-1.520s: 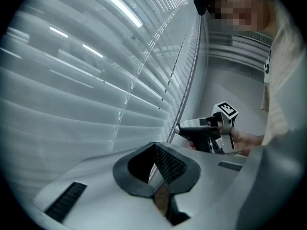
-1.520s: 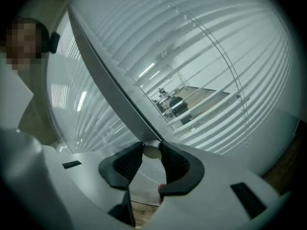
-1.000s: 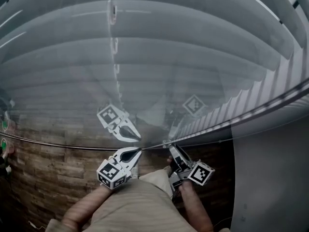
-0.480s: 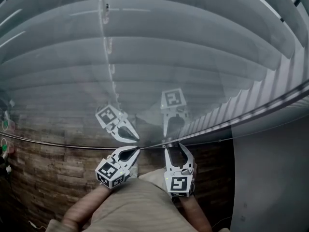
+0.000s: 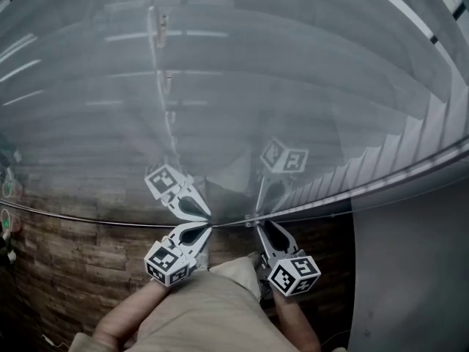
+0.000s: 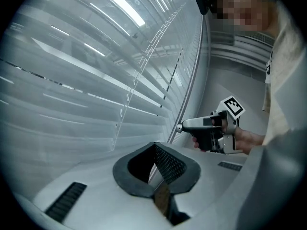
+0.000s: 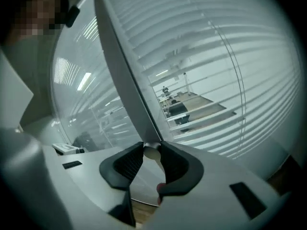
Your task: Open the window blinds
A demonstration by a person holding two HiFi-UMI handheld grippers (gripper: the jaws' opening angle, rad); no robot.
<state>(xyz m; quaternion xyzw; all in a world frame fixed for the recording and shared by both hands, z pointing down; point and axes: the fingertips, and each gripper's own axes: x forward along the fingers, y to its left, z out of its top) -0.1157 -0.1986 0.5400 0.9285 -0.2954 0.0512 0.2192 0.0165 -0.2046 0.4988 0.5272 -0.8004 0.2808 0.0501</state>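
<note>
Knob (image 7: pixel 151 152) of the window blinds (image 7: pixel 216 71) sat pinched at the tips of our right claw (image 7: pixel 151 146), whose jaws had just been closing; our left claw (image 6: pixel 154 147) had its jaws together.

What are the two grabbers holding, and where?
The right gripper, jaws just closed further, pinches the small round knob by its sides. The left gripper holds nothing.

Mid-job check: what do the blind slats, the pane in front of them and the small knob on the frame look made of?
The slats look thin, pale grey with a satin sheen: painted metal or plastic, unclear. The pane is glass, clear yet reflecting ceiling lights. The knob is small, rounded, silvery and glossy: probably metal, possibly plated plastic.
</note>
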